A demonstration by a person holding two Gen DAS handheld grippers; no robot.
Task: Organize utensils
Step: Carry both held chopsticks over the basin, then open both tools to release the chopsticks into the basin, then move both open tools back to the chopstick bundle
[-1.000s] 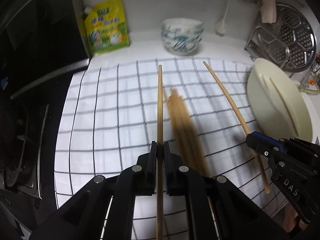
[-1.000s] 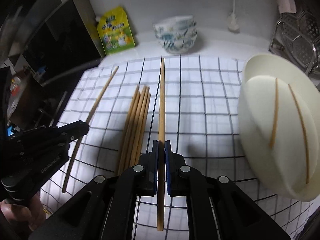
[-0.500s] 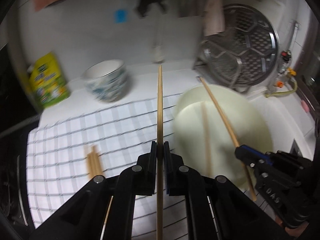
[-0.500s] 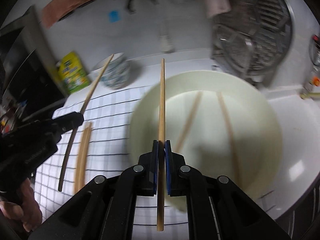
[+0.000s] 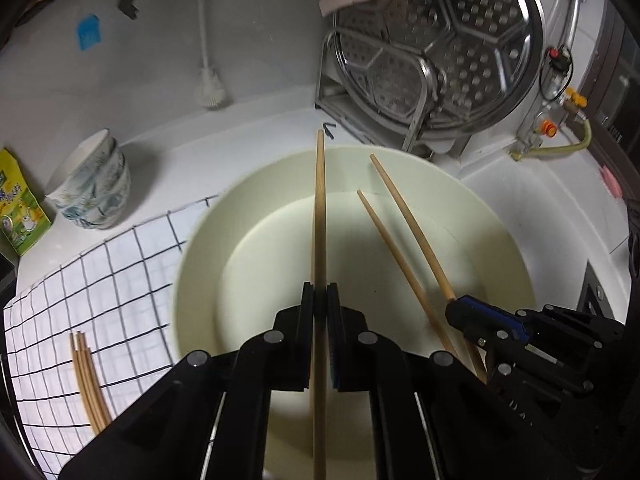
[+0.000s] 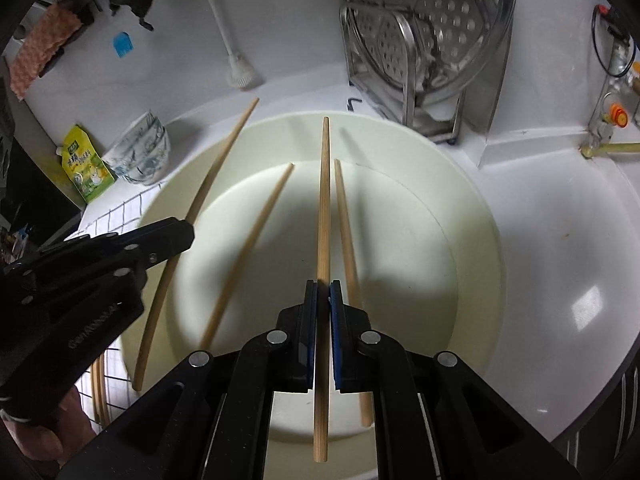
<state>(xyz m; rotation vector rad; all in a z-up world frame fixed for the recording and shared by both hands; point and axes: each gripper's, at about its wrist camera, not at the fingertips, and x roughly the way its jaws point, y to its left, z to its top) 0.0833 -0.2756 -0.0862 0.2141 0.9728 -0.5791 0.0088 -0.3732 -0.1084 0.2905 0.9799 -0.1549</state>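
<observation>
My left gripper (image 5: 319, 304) is shut on a wooden chopstick (image 5: 320, 208) and holds it over the cream basin (image 5: 192, 248). My right gripper (image 6: 322, 292) is shut on another chopstick (image 6: 323, 200), also over the basin (image 6: 472, 216). Two more chopsticks (image 6: 256, 236) lie inside the basin. In the left wrist view the right gripper (image 5: 464, 312) shows at lower right with its chopstick (image 5: 412, 220). In the right wrist view the left gripper (image 6: 176, 236) shows at left with its chopstick (image 6: 216, 172). A bundle of several chopsticks (image 5: 88, 380) lies on the checked cloth (image 5: 100, 280).
A patterned bowl stack (image 5: 92, 184) and a yellow-green pouch (image 5: 16, 208) stand at the back left. A steel steamer rack (image 5: 436, 40) leans in a stand at the back right. A white brush (image 5: 208, 88) leans on the wall. A white sink (image 6: 560, 220) lies right of the basin.
Both grippers have swung right from above the checked cloth to above the cream basin, each keeping its chopstick. The chopstick bundle stays on the cloth.
</observation>
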